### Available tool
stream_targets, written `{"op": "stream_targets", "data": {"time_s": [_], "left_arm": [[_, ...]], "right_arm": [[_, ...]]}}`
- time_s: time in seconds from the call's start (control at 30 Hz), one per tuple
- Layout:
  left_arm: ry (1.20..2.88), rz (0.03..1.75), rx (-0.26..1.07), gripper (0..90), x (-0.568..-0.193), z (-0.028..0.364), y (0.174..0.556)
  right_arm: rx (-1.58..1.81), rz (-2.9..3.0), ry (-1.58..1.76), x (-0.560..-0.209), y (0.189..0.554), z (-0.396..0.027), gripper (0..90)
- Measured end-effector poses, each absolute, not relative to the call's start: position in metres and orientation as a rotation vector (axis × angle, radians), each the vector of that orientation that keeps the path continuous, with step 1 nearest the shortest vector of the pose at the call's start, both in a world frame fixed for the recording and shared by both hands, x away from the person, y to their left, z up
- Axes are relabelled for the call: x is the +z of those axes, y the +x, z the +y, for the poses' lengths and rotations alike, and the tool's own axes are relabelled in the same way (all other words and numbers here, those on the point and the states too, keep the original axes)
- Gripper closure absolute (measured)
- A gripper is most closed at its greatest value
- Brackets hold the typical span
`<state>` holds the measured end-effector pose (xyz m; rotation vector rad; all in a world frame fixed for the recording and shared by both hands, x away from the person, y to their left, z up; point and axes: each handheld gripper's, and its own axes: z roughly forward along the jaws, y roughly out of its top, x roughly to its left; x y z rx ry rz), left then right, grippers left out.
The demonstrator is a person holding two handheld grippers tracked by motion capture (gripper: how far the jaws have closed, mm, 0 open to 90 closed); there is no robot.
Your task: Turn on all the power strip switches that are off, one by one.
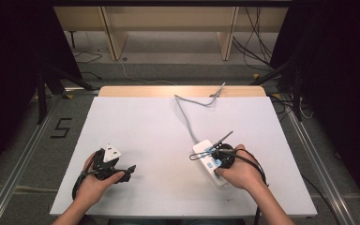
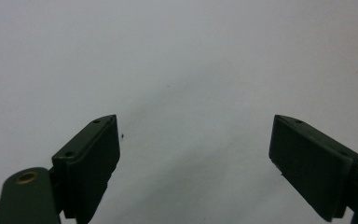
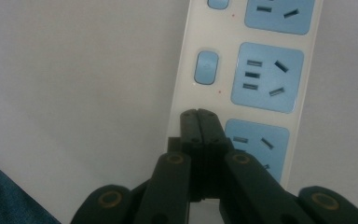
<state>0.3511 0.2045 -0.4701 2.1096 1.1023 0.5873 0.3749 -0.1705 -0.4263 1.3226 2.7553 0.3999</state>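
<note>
A white power strip [image 1: 203, 149] with blue sockets lies on the right half of the white table [image 1: 159, 140]; its grey cable [image 1: 186, 117] runs toward the far edge. My right gripper [image 1: 219, 161] is held above the strip's near half. In the right gripper view the strip [image 3: 270, 79] runs upward, and my right gripper [image 3: 199, 115] is shut with nothing between its jaws, its tips over the strip's left rim just below a blue switch button [image 3: 206, 67]. My left gripper [image 1: 127, 171] rests at the table's near left. My left gripper [image 2: 195, 120] stands wide open over bare table.
A wooden strip [image 1: 183, 91] borders the table's far edge. Beyond it the floor carries loose cables [image 1: 253, 42] and wooden legs. A "5" mark [image 1: 61, 127] sits on the floor at left. Metal rails flank the table. Blue cloth [image 3: 9, 196] shows at the lower left.
</note>
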Motion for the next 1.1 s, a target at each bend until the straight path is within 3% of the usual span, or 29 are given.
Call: {"op": "stream_targets", "data": {"time_s": [1.1], "left_arm": [[2.112,1.103,0.586,16.2,-0.4704,0.2038,0.3514]], "right_arm": [[0.37,2.761,1.342,-0.4282,0.3777,-0.1685,90.0]]}}
